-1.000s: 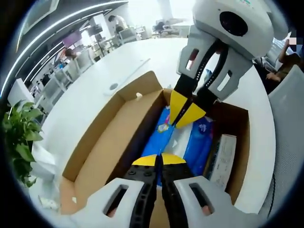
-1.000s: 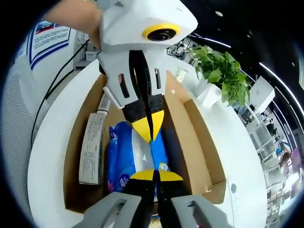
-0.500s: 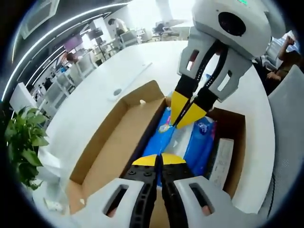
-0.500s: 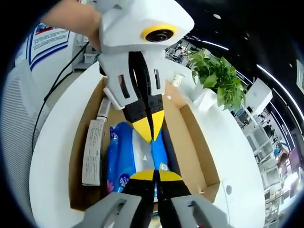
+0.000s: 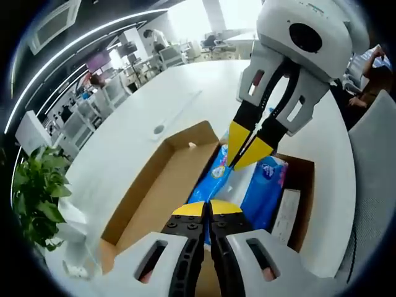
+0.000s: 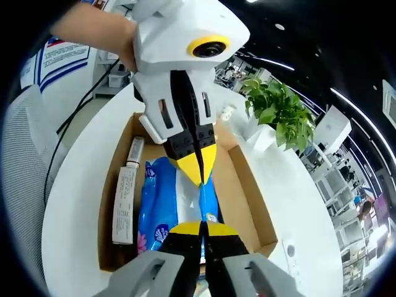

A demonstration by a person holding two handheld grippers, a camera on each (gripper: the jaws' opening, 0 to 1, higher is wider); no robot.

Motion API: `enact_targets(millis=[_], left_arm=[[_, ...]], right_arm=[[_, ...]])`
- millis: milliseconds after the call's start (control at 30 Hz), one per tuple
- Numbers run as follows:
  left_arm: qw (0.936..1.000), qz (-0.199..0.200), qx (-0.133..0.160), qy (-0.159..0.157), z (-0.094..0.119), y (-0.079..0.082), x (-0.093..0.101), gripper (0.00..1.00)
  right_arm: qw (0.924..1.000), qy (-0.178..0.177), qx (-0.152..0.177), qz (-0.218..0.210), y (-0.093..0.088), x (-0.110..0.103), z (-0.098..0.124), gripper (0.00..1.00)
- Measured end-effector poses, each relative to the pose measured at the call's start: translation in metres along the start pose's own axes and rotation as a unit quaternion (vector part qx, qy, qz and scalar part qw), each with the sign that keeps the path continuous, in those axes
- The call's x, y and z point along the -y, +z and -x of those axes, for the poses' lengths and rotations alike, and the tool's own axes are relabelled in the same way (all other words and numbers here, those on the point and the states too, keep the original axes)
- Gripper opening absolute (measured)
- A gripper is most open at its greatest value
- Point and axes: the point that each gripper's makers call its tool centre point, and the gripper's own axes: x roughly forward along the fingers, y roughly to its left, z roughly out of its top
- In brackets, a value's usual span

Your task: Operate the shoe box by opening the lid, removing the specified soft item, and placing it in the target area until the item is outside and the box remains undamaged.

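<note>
Left gripper view: left tongs (image 5: 208, 208) together, apparently pinching the near end of the blue tissue pack (image 5: 263, 185) in the open shoe box (image 5: 154, 192); right tongs (image 5: 247, 150) clamped on its far end. Looks light, soft, slippery-wrapped, so best gripped by the end seams. Right gripper view: right tongs (image 6: 201, 228) shut on the pack, white worktop (image 6: 74, 204) around, potted plant (image 6: 278, 114) and office desks beyond.
</note>
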Motion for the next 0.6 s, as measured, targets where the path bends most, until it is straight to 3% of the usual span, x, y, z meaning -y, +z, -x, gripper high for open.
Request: enact_targets(millis=[600], left_arm=[[0.9998, -0.017, 0.009, 0.005, 0.018, 0.026, -0.004, 0.00]], right_arm=[[0.9996, -0.019, 0.022, -0.005, 0.016, 0.012, 0.026, 0.00]])
